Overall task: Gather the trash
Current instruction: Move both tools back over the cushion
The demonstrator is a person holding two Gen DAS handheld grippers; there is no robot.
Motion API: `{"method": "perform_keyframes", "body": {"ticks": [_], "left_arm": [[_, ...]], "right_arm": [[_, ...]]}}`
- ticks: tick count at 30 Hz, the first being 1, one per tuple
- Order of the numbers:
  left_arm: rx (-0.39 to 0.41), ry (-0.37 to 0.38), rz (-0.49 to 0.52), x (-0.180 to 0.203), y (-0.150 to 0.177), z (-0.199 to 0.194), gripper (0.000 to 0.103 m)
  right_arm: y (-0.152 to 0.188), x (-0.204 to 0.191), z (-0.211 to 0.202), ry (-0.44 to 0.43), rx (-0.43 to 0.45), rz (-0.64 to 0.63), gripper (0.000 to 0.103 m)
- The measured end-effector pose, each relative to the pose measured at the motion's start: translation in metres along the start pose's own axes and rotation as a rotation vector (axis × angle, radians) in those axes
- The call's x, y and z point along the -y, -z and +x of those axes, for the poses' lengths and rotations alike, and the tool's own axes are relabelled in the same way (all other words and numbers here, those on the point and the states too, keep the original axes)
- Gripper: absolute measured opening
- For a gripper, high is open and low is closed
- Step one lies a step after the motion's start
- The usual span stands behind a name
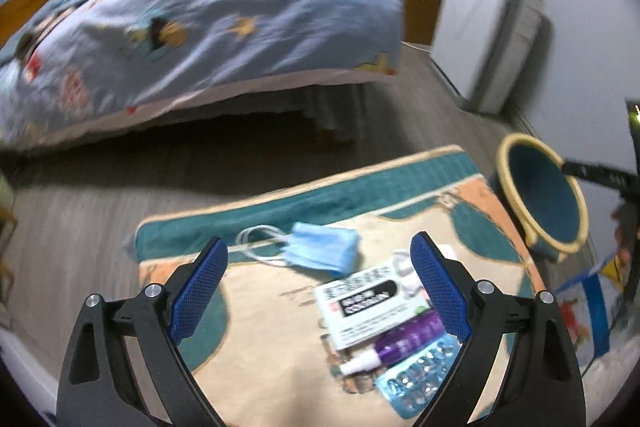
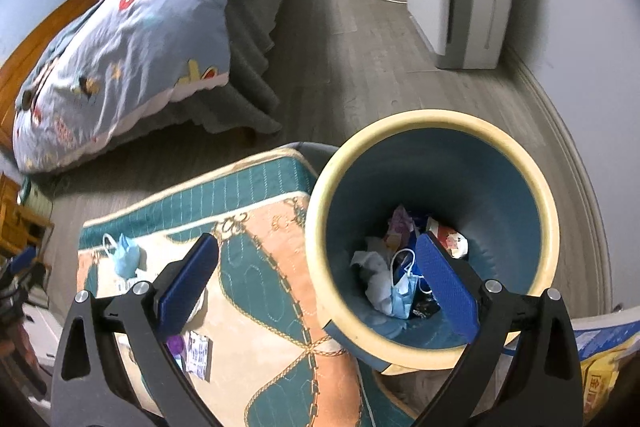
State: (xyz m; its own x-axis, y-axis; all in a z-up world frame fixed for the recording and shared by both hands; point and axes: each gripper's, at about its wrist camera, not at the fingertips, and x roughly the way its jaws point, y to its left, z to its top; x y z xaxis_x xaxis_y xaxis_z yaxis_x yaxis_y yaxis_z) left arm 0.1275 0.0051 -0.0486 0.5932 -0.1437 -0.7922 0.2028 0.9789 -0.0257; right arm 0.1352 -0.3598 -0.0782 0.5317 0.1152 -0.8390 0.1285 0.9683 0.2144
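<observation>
Trash lies in two places: one blue face mask, one printed leaflet, one purple spray bottle and one blister pack clustered on the rug, likely awaiting pickup, and a second mask among wrappers inside the single bin. The left hand-held gripper hangs spread wide above the cluster, empty; the right hand-held gripper, equally wide and empty, sits over the bin's rim.
</observation>
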Motion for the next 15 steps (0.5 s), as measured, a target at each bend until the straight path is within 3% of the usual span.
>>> {"method": "perform_keyframes", "body": {"ticks": [15], "left_arm": [[-0.088,-0.087,-0.008,-0.036,0.01,0.039,0.092]], "right_arm": [[0.015,-0.06,0.035,-0.014,-0.131,-0.08,0.097]]}}
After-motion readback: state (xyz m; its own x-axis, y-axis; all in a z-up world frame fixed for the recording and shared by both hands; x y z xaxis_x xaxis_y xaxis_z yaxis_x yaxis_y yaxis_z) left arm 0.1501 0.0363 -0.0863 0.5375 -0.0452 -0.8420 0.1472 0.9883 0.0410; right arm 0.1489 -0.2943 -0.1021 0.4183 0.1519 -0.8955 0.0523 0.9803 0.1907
